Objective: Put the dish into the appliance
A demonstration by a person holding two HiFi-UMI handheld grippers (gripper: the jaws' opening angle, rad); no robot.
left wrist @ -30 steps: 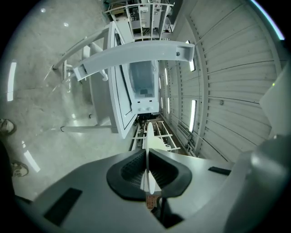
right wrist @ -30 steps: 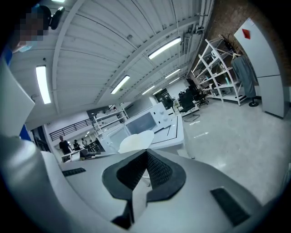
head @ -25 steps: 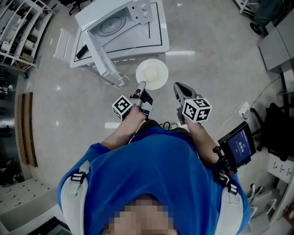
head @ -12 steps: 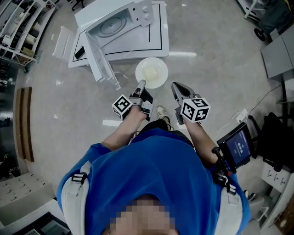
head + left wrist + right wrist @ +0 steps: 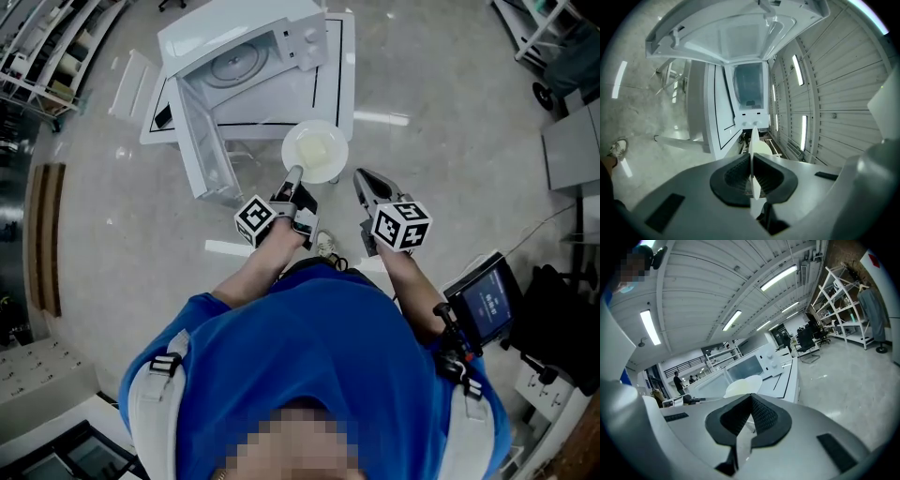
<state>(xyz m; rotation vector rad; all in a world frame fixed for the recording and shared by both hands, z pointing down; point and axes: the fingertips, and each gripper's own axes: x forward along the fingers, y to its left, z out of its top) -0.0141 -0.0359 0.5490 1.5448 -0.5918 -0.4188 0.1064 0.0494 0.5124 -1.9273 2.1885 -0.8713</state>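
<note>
The dish is a round white plate (image 5: 316,150) with a pale yellow middle, held level just in front of the white microwave (image 5: 246,52). My left gripper (image 5: 293,176) is shut on the plate's near rim. In the left gripper view the plate (image 5: 753,159) stands edge-on between the black pads, with the microwave (image 5: 749,86) straight ahead. The microwave door (image 5: 202,141) hangs open to the left and the cavity with its turntable shows. My right gripper (image 5: 361,178) floats to the right of the plate, shut and holding nothing. From the right gripper view the plate (image 5: 743,386) shows beyond the jaws.
The microwave stands on a low white table (image 5: 342,66) marked with black lines. Shelving racks (image 5: 37,47) line the upper left. A small screen (image 5: 487,302) hangs by the person's right elbow. A wooden strip (image 5: 45,244) lies on the floor at left.
The person has stepped toward the microwave. The plate, still in my left gripper, now overlaps the table's front edge. The right gripper has kept its place beside it.
</note>
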